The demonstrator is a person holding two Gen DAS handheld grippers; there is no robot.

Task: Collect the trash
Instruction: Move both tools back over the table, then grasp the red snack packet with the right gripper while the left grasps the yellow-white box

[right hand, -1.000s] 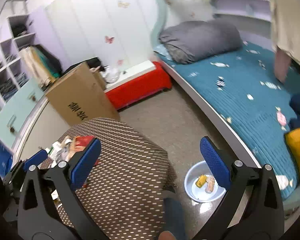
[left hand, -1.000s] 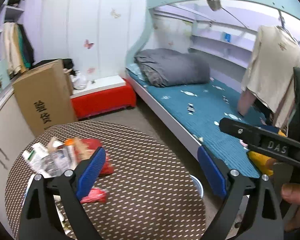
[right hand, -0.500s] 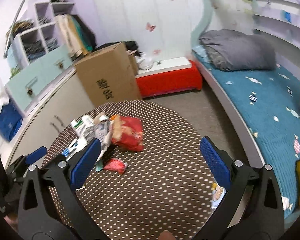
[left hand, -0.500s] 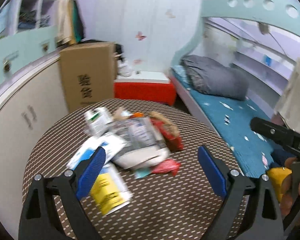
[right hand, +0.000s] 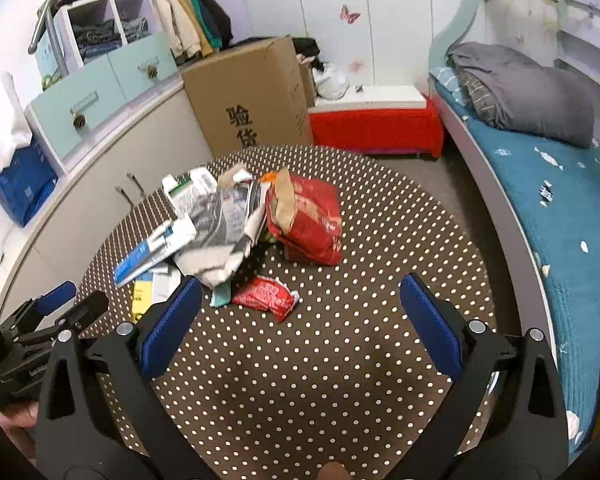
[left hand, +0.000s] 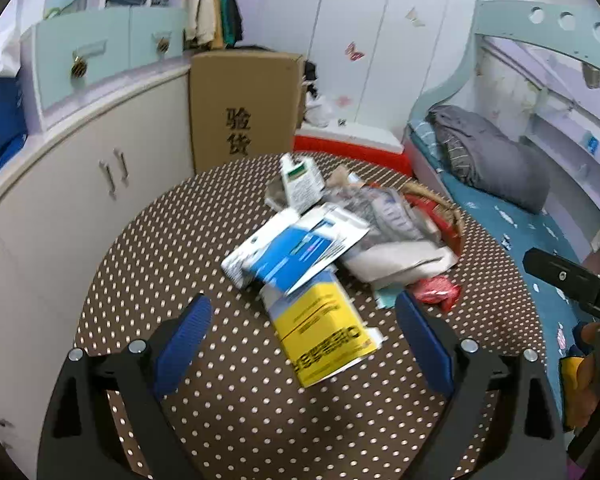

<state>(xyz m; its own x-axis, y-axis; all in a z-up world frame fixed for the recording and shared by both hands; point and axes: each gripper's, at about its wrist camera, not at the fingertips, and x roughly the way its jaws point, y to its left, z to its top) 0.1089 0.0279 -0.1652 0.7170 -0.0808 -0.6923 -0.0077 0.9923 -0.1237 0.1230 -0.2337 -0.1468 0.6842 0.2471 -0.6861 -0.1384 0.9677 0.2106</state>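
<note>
Left wrist view, left to right: white cabinet (left hand: 80, 184) filled the left edge, cardboard box (left hand: 244, 104) stood upper centre, bed (left hand: 512, 216) ran down the right. Left gripper (left hand: 304, 332) was spread wide and empty, hovering over the dotted round table (left hand: 180, 240). Trash pile sat mid-frame. The yellow box (left hand: 320, 332) lay flat right between the fingers, lower centre. The blue-white carton (left hand: 292, 252) overlapped its top end. Above that, a small white-green carton (left hand: 300, 180) and a crumpled grey wrapper (left hand: 388, 216). A small red wrapper (left hand: 436, 292) lay just right of the pile.

Right wrist view: left gripper body at lower left edge, pile at centre-left, red snack bag (right hand: 308, 216) centre, the small red wrapper (right hand: 266, 296) below it, bed at the right. Right gripper (right hand: 300, 316) was also wide, holding nothing, above bare table in front of the small wrapper.

Handling guess: all light. Cartons probably flattened, stiff-ish, thin; lying flat they'd be hard to pinch, so take a raised edge or corner. Wrappers are soft, crinkly and likely slippery; pinch them across a bunched fold. Red bag looks puffy, so grab its torn top.
</note>
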